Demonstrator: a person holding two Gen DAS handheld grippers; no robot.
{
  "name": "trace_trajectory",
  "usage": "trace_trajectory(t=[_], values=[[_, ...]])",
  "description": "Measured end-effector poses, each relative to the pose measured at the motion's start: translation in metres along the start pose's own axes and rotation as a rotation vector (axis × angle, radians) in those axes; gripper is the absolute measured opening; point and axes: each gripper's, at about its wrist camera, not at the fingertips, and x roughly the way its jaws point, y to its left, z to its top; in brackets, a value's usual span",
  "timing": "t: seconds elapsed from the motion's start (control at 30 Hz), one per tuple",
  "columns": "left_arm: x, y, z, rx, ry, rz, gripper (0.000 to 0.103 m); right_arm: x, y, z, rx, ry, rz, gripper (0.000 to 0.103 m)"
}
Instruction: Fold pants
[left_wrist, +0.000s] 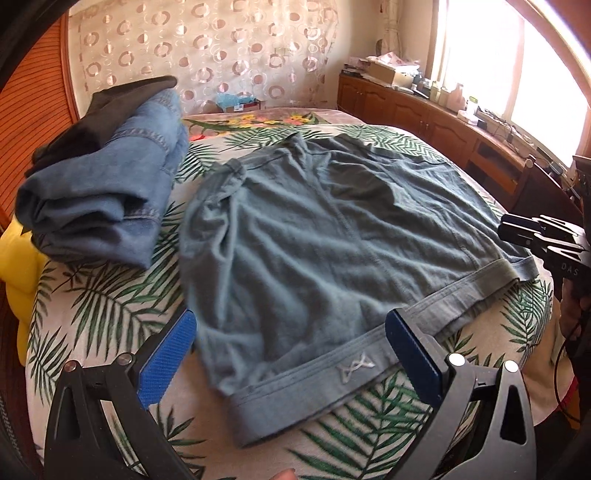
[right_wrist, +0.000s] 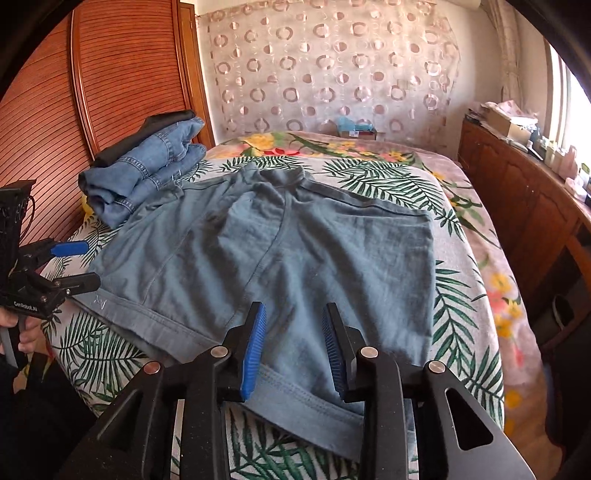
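Grey-blue shorts (left_wrist: 325, 236) lie spread flat on the leaf-print bed cover (left_wrist: 99, 306), leg hems toward me; they also show in the right wrist view (right_wrist: 295, 251). My left gripper (left_wrist: 291, 343) is wide open, its jaws straddling one leg hem with a small white embroidered mark (left_wrist: 354, 367), just above the cloth. It shows at the left of the right wrist view (right_wrist: 79, 264). My right gripper (right_wrist: 293, 343) is open with a narrower gap, over the other leg hem, holding nothing. It shows at the right edge of the left wrist view (left_wrist: 517, 229).
A pile of folded jeans and dark clothes (left_wrist: 107, 177) sits at the bed's far left, also seen in the right wrist view (right_wrist: 147, 166). A wooden sideboard (right_wrist: 524, 206) runs along the right under the window. A slatted wooden wardrobe (right_wrist: 110, 81) stands on the left.
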Motion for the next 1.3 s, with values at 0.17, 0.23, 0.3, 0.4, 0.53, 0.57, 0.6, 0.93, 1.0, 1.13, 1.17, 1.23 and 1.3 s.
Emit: trace_trajectory(t=[0.17,0.23,0.3,0.4,0.53,0.57,0.6,0.93,1.0,1.13,1.17,1.23,1.3], values=[[-0.005,0.015,-0.011,-0.031,0.005,0.009,0.102,0.000,0.007,-0.003,-0.012,0.002,0.014,0.033],[-0.006,0.019,-0.015,-0.044,0.007,0.004,0.100,0.001,0.010,-0.004,-0.022,0.002,0.011,0.035],[-0.007,0.023,-0.020,-0.051,0.014,0.002,0.098,-0.001,0.009,-0.005,-0.029,0.005,0.011,0.038],[-0.008,0.029,-0.026,-0.071,0.021,0.003,0.093,-0.005,0.007,-0.010,-0.028,0.006,0.018,0.040],[-0.013,0.037,-0.035,-0.092,0.019,0.008,0.085,-0.005,0.012,-0.014,-0.034,0.008,0.022,0.041],[-0.015,0.040,-0.036,-0.098,0.016,0.009,0.083,-0.005,0.013,-0.014,-0.034,0.007,0.023,0.041],[-0.015,0.041,-0.037,-0.102,0.016,0.008,0.079,-0.005,0.012,-0.015,-0.033,0.006,0.023,0.041],[-0.018,0.033,-0.045,-0.085,0.022,-0.015,0.055,-0.007,0.010,-0.018,-0.018,0.001,0.020,0.042],[-0.018,0.031,-0.045,-0.073,0.020,-0.016,0.048,-0.008,0.010,-0.018,-0.016,-0.001,0.023,0.042],[-0.021,0.026,-0.047,-0.062,0.018,-0.056,0.027,-0.010,0.009,-0.020,-0.016,-0.004,0.022,0.042],[-0.022,0.025,-0.046,-0.057,0.014,-0.051,0.024,-0.009,0.008,-0.020,-0.014,-0.004,0.023,0.042],[-0.024,0.024,-0.044,-0.054,0.005,-0.056,0.016,-0.008,0.007,-0.021,-0.011,0.000,0.024,0.043],[-0.027,0.023,-0.039,-0.051,-0.003,-0.070,0.012,-0.006,0.005,-0.023,-0.009,0.006,0.022,0.044]])
